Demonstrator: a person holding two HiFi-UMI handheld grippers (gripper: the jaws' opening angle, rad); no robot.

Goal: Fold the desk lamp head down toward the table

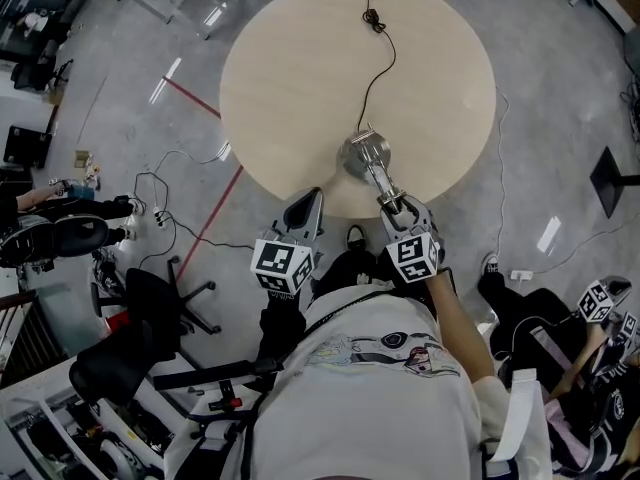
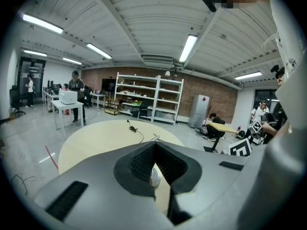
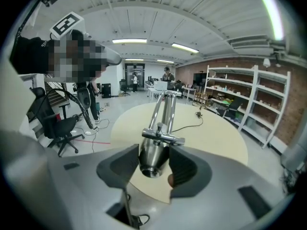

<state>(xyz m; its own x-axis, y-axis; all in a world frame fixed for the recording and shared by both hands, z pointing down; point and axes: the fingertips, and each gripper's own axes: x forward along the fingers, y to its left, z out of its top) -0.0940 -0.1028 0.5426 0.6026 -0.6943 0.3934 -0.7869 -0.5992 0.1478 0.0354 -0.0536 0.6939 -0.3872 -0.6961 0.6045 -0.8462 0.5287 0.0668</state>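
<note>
The silver desk lamp stands with its round base (image 1: 365,153) near the front edge of the round wooden table (image 1: 300,78). Its twin-rod arm (image 3: 163,111) rises toward me. In the right gripper view the metal lamp head (image 3: 153,159) sits between the dark pads (image 3: 187,169), which press on both its sides. My right gripper (image 1: 403,211) is shut on that head. To the left of the lamp, my left gripper (image 1: 305,211) hovers over the table's edge. Its tips meet, with nothing between them (image 2: 153,150).
The lamp's black cable (image 1: 375,78) runs across the table to the far side. Office chairs (image 1: 150,298) and floor cables lie to the left. A red tape line (image 1: 215,218) crosses the floor. Another person with marker cubes (image 1: 600,298) sits at lower right.
</note>
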